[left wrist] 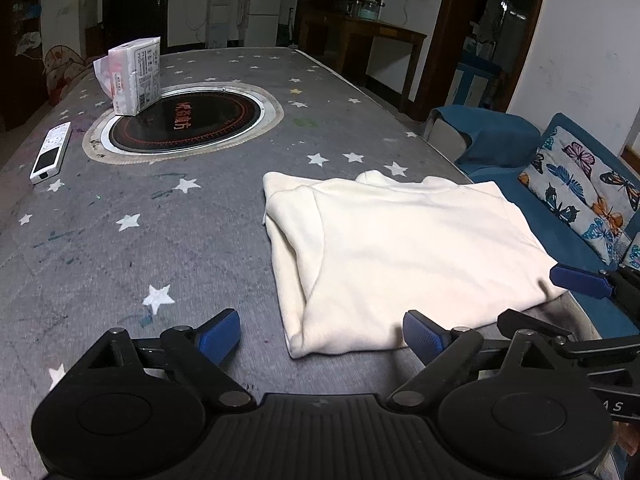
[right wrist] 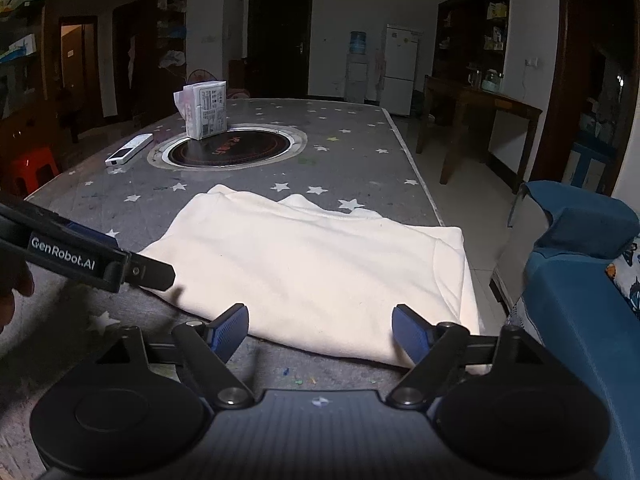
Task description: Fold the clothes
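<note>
Here, one cream garment (left wrist: 404, 252), folded into a thick rectangle, lies flat at the near right corner of the starred grey table (left wrist: 120, 260), its right edge close to the table's rim. The folded side runs along its left; sleeve or hem ends poke out at the far edge.

Left gripper (left wrist: 320, 334): jaws wide, nothing between them; the right pad rests over the garment's near edge, the left over bare table. Whether the pad touches cloth cannot be told.

Right gripper (right wrist: 320, 330): jaws wide, empty, straddling the near edge just short of the cloth. Both tools sit at the same edge, likely because a fold was laid down there and let go.

Judgement: the folding looks nearly or fully done; a last halving or a smoothing pass may remain.

Other items, well apart at the far end: tissue pack (left wrist: 134, 78) standing on the round inset hob (left wrist: 188, 124); white remote (left wrist: 51, 152) beside it. Blue sofa (left wrist: 552, 196) flanks the table on the right.
</note>
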`<state>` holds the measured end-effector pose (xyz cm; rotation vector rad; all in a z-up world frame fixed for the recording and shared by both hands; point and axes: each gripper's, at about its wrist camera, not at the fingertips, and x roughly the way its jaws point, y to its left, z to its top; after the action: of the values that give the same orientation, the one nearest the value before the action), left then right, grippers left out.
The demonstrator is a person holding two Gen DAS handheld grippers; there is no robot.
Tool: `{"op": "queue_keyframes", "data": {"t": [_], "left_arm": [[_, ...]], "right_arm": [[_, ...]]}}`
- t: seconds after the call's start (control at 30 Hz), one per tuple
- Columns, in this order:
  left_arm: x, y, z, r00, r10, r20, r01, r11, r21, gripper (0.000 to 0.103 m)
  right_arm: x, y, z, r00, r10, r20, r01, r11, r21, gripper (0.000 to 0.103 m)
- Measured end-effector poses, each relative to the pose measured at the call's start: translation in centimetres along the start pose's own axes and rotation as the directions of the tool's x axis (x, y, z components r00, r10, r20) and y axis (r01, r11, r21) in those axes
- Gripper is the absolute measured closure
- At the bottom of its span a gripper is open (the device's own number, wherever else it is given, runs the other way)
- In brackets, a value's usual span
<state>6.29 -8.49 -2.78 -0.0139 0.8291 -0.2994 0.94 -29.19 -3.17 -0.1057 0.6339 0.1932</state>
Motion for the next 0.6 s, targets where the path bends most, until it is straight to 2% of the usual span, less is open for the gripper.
{"op": "queue_keyframes", "data": {"t": [0.37, 0.6], "left_arm": [[-1.3, -0.8, -1.3, 1.0, 0.023, 0.017, -0.023, 0.999, 0.029, 0.001], [-1.8, -1.0, -1.9, 1.0, 0.023, 0.011, -0.024, 0.999, 0.025, 0.0]], "right_arm": [[-1.0, 1.0, -0.3, 1.0, -0.005, 0.019, 0.004, 1.0, 0.011, 0.01], [-1.8, 1.5, -0.8, 1.0, -0.003, 0.028, 0.003, 1.0, 0.02, 0.009]]}}
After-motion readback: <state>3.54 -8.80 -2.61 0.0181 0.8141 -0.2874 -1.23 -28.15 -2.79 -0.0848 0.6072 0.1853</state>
